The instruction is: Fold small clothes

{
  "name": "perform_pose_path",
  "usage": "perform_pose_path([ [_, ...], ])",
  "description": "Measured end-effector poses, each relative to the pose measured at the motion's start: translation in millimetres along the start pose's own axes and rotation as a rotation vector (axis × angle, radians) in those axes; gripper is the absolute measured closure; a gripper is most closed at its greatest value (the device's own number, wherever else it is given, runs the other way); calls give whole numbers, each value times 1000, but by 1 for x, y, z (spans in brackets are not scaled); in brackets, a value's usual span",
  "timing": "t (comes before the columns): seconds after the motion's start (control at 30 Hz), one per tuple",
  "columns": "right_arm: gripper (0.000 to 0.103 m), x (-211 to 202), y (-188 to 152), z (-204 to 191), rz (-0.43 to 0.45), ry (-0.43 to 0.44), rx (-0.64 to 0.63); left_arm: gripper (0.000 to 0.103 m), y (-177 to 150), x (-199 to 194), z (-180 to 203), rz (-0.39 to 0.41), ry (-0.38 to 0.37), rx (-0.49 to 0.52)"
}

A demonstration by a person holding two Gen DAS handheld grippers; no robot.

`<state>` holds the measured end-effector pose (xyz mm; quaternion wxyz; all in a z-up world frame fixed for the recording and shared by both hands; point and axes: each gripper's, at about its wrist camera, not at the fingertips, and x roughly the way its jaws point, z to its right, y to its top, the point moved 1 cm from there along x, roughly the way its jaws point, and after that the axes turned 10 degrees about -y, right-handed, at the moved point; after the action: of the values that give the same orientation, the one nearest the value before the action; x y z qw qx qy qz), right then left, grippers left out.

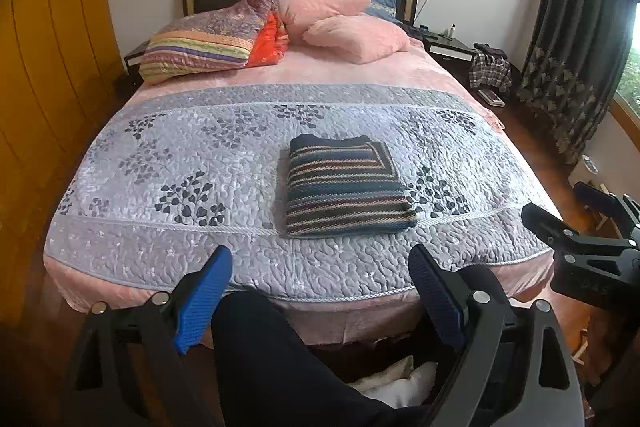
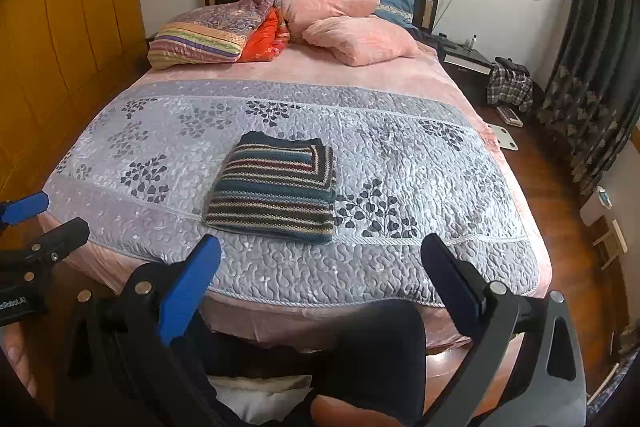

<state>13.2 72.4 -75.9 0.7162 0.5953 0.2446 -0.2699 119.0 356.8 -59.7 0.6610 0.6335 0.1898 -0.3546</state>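
The striped sweater (image 1: 346,189) lies squarely folded on the bed's grey quilt (image 1: 224,163), near the foot edge. Both left tongs (image 1: 320,291) and right tongs (image 2: 320,279) hang apart, empty (well back); leave the bundle undisturbed, only pressing edges flat

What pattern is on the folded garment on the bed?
Horizontal stripes in dark teal, maroon, cream and navy on the folded garment; clearest in the left wrist view.
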Motion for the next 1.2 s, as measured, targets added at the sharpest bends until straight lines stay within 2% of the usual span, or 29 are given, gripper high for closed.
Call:
perform_pose_path([
  [1.2, 3, -2, 0, -1, 7, 20, -4, 13, 6, -9, -2, 14, 15, -2],
])
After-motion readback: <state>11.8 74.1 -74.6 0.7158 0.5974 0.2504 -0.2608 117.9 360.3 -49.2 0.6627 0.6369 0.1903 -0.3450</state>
